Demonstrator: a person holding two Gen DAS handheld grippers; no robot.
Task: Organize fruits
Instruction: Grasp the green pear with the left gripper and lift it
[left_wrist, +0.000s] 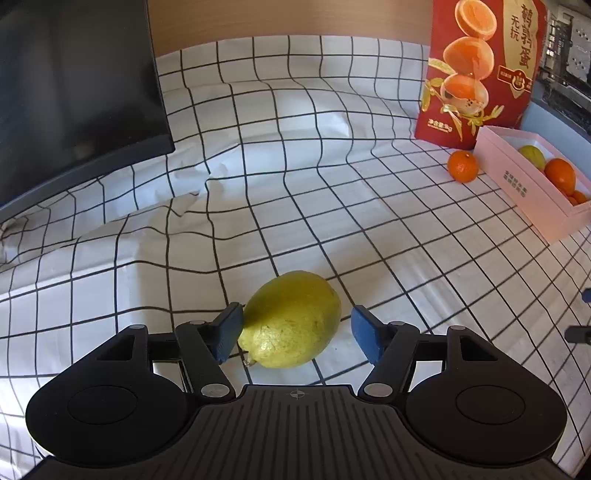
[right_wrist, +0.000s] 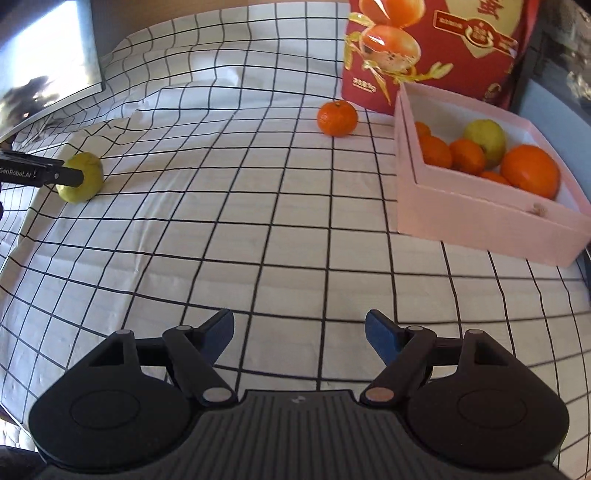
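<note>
- One yellow-green lemon (left_wrist: 291, 320) lies on the checked cloth (left_wrist: 332, 221) near its front left part, well apart from the pink box (left_wrist: 532, 199), and sits between the two blue pads of the left gripper (left_wrist: 295, 332).
- Its left pad (left_wrist: 227, 332) touches or nearly touches the lemon's side, while the right pad stands clear of the fruit with cloth showing in the gap, so the jaws are spread and nothing is clamped.
- From the right wrist view, the same lemon (right_wrist: 79, 177) rests on the cloth with the left gripper's dark finger across it.
- One loose mandarin (right_wrist: 337, 118) sits on the cloth towards the back right, just beside the box's rear corner and in front of a red printed bag (right_wrist: 424, 48).
- Inside the pink box (right_wrist: 480, 214), by the cloth's right edge, lie several oranges (right_wrist: 530, 175) and a second lemon (right_wrist: 485, 138).
- The right gripper (right_wrist: 299, 332) hovers over bare cloth near the front edge, its jaws spread wide and empty.
- A dark monitor (left_wrist: 74, 92) stands at the back left corner.
</note>
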